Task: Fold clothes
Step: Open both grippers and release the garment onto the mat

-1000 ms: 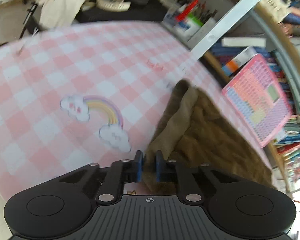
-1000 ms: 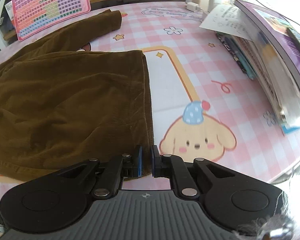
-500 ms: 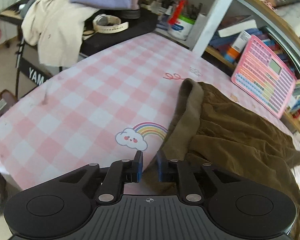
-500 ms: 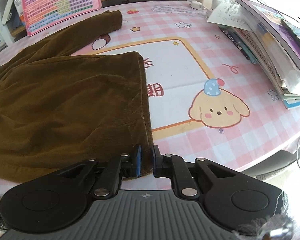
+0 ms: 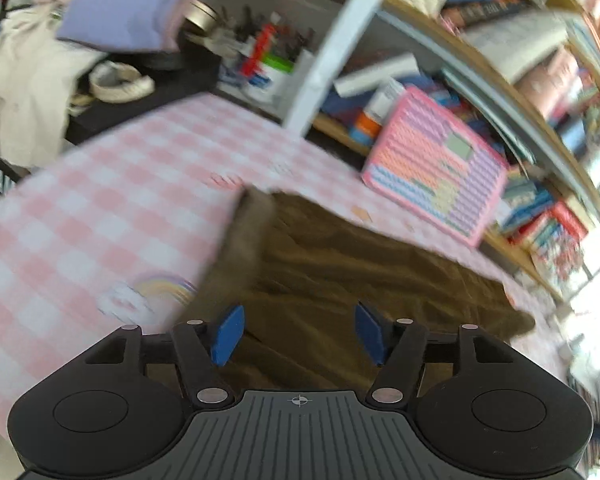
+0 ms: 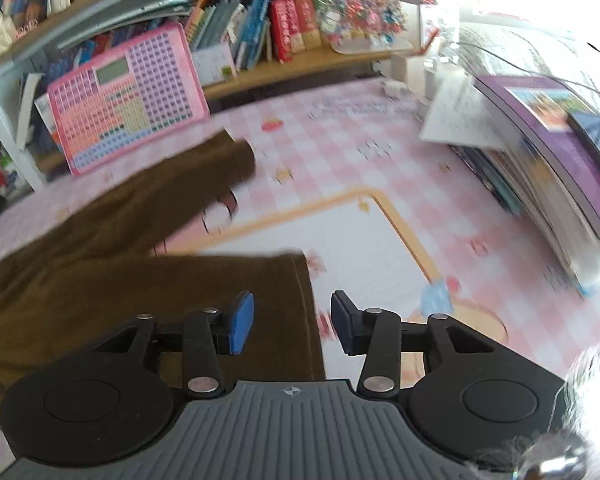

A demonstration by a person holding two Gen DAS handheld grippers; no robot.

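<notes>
The left tool [image 5: 298, 334] is released, its 2 blue pads spread wide with nothing between them, and the brown corduroy garment [image 5: 340, 280] lies on the desk [image 5: 100, 208] directly ahead of and beneath it, one band-like edge running away ahead-left. The right tool [image 6: 292, 322] is likewise released and empty, with the garment [image 6: 140, 272] spread ahead and to its left and the garment's straight hem passing under the gap between its pads. A pink calculator board [image 6: 126, 98] leans against the shelf beyond the garment, and stacked books [image 6: 560, 152] sit ahead-right.
</notes>
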